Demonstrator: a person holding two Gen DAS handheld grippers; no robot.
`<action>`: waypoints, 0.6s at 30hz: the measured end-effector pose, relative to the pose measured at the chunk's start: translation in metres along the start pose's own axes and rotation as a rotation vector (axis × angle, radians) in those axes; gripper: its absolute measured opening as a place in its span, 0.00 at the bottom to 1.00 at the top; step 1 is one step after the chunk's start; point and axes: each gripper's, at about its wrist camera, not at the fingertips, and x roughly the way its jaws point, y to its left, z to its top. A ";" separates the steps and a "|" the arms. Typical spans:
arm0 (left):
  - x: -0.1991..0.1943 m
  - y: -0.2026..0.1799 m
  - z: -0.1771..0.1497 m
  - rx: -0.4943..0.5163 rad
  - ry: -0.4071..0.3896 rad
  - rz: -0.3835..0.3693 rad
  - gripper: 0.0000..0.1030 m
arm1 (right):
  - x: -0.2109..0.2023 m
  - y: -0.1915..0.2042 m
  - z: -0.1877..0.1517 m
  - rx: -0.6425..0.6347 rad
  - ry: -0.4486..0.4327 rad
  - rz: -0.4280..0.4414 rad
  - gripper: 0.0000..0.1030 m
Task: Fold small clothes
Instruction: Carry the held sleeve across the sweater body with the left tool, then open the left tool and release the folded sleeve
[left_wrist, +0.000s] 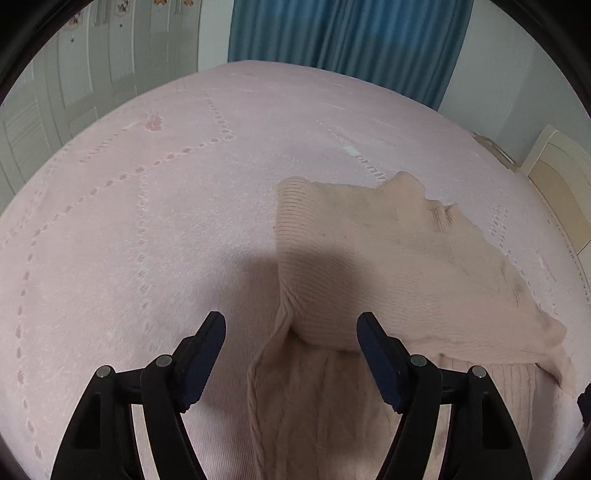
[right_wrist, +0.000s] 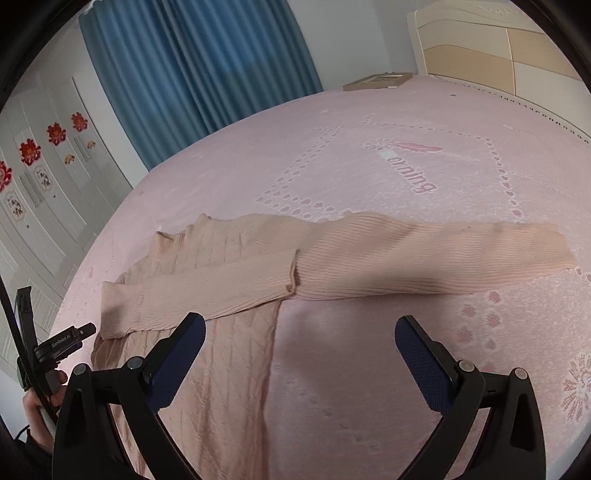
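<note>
Hovering with fingers spread and empty, the left gripper hangs over the near edge of a peach sweater, and the right gripper is likewise released. The sweater lies flat on the pink bed, one sleeve folded across its body, the other sleeve stretched sideways. Blue curtains hang beyond.

The sweater lies flat on the bed, before my two grippers. One sleeve is folded across its body; the other sleeve stretches out to the right over the bed. My left gripper stands above the folded sleeve, my right gripper beside the body's right edge. Behind the bed hangs a curtain, and the headboard stands at far right.
</note>
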 end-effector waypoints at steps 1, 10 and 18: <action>0.008 0.000 0.006 0.010 0.013 -0.030 0.69 | 0.003 0.005 -0.001 -0.010 0.000 -0.009 0.98; 0.046 0.010 0.026 0.011 -0.049 -0.085 0.14 | 0.033 0.034 -0.006 -0.104 0.035 -0.088 0.98; 0.035 0.038 0.020 -0.010 -0.060 -0.014 0.17 | 0.035 0.036 -0.009 -0.130 0.039 -0.121 0.98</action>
